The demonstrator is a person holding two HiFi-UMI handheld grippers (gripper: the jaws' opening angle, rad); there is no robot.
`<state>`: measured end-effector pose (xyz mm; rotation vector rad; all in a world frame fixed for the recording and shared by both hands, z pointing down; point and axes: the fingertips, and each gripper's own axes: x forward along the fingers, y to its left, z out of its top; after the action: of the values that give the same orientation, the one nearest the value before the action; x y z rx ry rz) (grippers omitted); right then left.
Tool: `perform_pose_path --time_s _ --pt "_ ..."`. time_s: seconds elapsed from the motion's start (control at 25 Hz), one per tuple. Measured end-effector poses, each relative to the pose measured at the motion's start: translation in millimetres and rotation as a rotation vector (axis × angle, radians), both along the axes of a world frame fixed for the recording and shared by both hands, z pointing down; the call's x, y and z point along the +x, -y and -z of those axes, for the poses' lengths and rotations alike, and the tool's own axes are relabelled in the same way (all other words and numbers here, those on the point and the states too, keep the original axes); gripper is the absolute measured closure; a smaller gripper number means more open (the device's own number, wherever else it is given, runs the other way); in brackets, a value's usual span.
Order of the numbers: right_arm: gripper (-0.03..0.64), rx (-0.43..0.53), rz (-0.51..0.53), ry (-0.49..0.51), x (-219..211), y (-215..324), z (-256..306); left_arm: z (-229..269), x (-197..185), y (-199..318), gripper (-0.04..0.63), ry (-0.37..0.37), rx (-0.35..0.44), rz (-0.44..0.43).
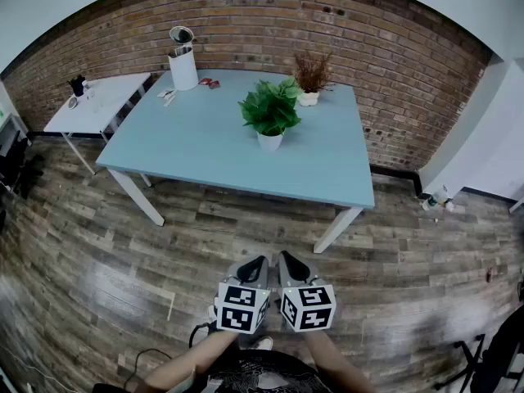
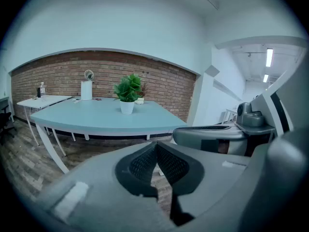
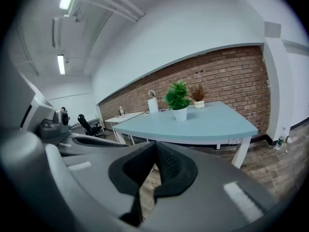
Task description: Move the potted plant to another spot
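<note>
Well, left gripper (image 1: 254, 268) & right gripper (image 1: 291, 266) are both closed on nothing, side by side over the floor. The potted plant (image 1: 269, 118) stands upright mid-bench (image 1: 188, 150), straight ahead, well apart; neither hand looks nearer.

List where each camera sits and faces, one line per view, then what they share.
Head view: on the person's head, facing steeply down at the table and floor; shows forearms, the left hand-held gripper and right hand-held gripper.
Left gripper view: on the left hand-held gripper, facing along its shut jaws at the table; the right one shows at right.
Right gripper view: on the right hand-held gripper, along its shut jaws; the left one shows at left.
Shared: all see the potted plant on the table.
</note>
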<state>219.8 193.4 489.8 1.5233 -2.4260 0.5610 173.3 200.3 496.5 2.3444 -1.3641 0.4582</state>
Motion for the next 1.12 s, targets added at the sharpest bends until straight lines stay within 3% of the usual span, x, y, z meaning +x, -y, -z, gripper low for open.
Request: perform_pose_path --time_s 0.56,1.12 --pt "0.611 -0.023 0.013 0.009 3.0 5.8 -10.1 -7.2 8.6 7.3 0.595 -0.005 -0.016 -0.012" --pt "0.611 -0.036 -0.006 -0.01 -17.1 75.0 -19.1 -13.1 -16.1 79.4 0.597 -0.01 -0.02 -0.021"
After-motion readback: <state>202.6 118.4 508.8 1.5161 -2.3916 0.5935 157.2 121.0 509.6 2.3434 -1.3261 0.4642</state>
